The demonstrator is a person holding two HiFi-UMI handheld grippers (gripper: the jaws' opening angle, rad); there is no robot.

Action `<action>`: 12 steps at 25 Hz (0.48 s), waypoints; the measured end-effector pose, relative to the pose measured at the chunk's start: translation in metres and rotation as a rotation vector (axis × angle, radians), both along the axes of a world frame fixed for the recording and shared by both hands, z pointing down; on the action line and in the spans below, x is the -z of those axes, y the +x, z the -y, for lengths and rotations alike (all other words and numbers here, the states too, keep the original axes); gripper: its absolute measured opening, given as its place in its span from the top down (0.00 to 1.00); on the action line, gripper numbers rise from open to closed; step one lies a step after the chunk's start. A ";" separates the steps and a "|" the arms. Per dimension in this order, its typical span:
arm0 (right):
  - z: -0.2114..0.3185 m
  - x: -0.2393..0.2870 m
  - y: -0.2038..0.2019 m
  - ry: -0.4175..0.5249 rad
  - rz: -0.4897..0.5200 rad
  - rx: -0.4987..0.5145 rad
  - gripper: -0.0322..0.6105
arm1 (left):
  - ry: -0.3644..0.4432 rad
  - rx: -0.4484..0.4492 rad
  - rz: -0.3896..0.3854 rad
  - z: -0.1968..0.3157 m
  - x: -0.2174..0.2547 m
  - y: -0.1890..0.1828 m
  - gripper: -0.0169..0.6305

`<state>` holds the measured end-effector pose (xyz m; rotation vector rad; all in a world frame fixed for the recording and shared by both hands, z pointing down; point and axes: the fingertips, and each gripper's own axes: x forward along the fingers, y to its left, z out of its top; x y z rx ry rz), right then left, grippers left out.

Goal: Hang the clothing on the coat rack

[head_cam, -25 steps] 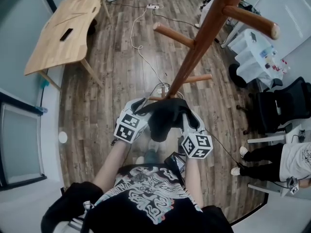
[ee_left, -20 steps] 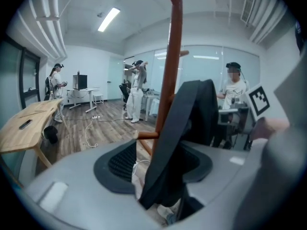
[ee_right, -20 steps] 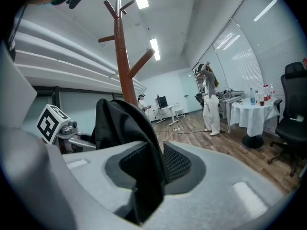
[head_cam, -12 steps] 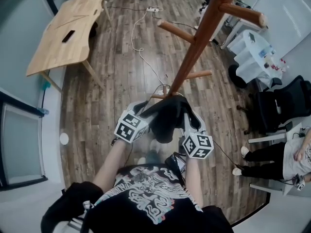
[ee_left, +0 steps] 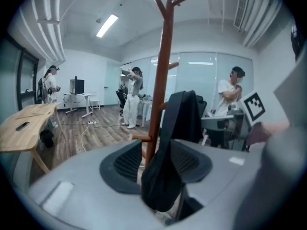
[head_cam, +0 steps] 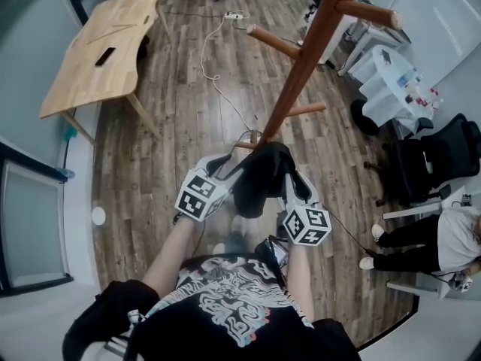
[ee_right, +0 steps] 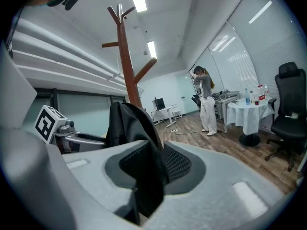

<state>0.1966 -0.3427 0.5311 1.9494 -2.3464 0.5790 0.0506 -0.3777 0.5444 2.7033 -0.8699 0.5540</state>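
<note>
A dark wooden coat rack [head_cam: 301, 74] with slanted pegs rises straight ahead of me. A black garment [head_cam: 255, 179] hangs bunched between my two grippers, just in front of the pole's foot in the head view. My left gripper [head_cam: 225, 168] is shut on its left part; its jaws have just been closing, with a fold of the black cloth [ee_left: 165, 176] pinched between the pads. My right gripper [head_cam: 289, 173] is shut on the garment's other side, where the black fabric [ee_right: 136, 143] drapes over its pads. The pole [ee_left: 160, 80] stands close behind the cloth.
A light wooden table [head_cam: 98, 47] stands at the far left. A white cable [head_cam: 218, 74] trails over the plank floor. On the right are a white-clothed table [head_cam: 387, 81], a black office chair [head_cam: 436, 164] and a seated person [head_cam: 421, 239]. Other people stand farther back.
Both grippers, with the garment still between them, have crept slightly forward towards the rack's pole. The seated person at the right has shifted.
</note>
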 end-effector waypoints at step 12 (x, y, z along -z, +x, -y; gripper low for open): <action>-0.026 0.012 -0.008 0.036 0.022 -0.022 0.81 | 0.028 0.001 -0.066 -0.027 0.012 -0.011 0.99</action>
